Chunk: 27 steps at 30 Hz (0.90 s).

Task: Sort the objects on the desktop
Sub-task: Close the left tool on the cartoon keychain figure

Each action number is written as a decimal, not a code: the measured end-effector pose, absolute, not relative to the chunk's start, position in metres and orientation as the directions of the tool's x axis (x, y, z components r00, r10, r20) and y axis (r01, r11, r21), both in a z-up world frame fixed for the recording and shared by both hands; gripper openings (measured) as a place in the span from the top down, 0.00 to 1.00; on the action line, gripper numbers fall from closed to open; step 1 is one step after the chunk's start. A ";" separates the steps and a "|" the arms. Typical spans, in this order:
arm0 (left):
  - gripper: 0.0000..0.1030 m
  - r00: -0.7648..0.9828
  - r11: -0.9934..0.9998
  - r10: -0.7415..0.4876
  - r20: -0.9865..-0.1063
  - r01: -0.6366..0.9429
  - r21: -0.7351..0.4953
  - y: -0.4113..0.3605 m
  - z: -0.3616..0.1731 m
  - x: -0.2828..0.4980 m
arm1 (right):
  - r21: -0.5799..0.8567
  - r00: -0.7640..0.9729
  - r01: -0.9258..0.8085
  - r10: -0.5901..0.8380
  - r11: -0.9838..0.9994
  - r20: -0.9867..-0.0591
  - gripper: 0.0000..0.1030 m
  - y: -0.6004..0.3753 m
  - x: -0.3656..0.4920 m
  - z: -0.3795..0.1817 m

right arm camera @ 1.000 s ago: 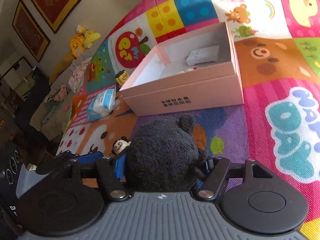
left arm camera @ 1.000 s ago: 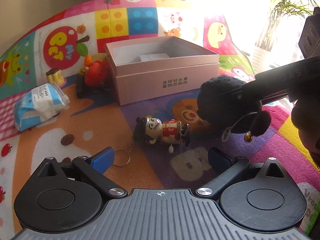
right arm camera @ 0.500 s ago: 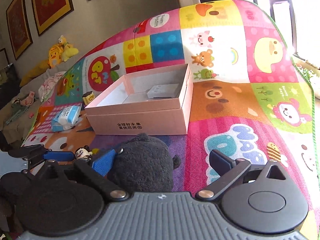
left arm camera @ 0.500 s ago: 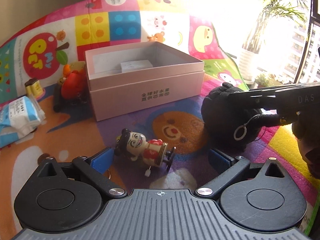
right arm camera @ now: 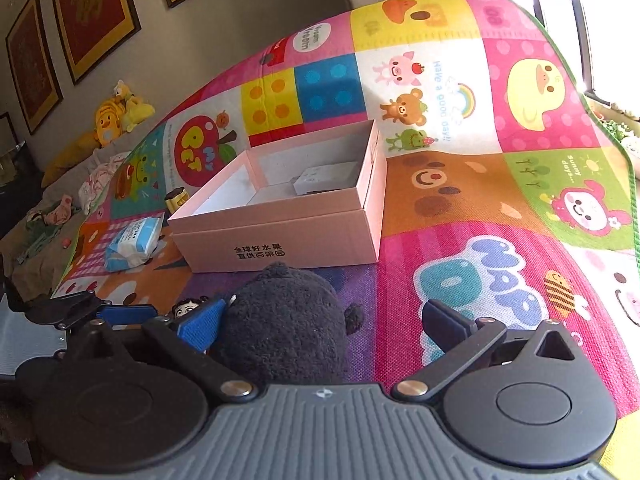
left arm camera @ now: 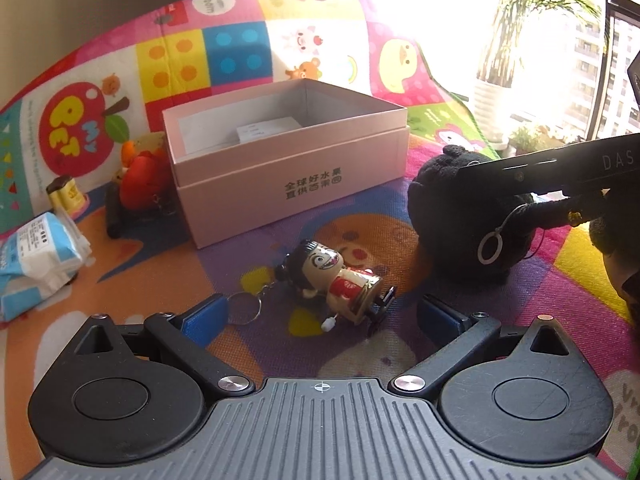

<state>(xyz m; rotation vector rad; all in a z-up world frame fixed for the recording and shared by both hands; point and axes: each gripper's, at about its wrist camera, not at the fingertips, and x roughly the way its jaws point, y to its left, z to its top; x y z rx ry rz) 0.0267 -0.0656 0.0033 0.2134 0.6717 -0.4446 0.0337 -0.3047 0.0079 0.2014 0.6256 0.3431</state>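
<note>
- The black plush toy (right arm camera: 286, 334) sits on the play mat (right arm camera: 460, 216), just in front of the pink box (right arm camera: 280, 236) and off its right front corner in the left wrist view.
- The right gripper (right arm camera: 324, 322) has its jaws opening; the plush lies between them, against the left blue pad, with a clear gap to the right finger.
- A white ring on a cord (left arm camera: 490, 246) hangs from the plush on the side away from the box.
- The wind-up doll (left arm camera: 340, 280) lies on its side in front of the box, left of the plush and apart from it, its key ring (left arm camera: 244, 308) trailing beside it.
- The left gripper (left arm camera: 320, 312) hangs above the doll with its jaws spread wide and nothing pressed between them.
- A small white carton (right arm camera: 326, 176) lies inside the box.
- Left of the box sit a red toy (left arm camera: 142, 178), a small yellow figure (left arm camera: 66, 196) and a tissue pack (left arm camera: 38, 256).
</note>
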 end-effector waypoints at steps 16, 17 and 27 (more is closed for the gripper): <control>0.00 0.802 0.943 -0.056 -0.595 0.238 0.232 -0.021 0.016 0.038 | 0.296 0.750 -0.271 0.394 0.916 -0.531 0.00 -0.300 0.032 0.002; 0.00 0.796 0.949 -0.073 -0.601 0.240 0.204 -0.019 0.017 0.038 | 0.290 0.750 -0.276 0.394 0.916 -0.532 0.00 -0.299 0.031 0.002; 0.29 0.757 0.928 -0.261 -0.599 0.369 0.062 -0.060 0.012 0.042 | 0.238 0.754 -0.281 0.367 0.930 -0.544 0.00 -0.291 0.027 0.009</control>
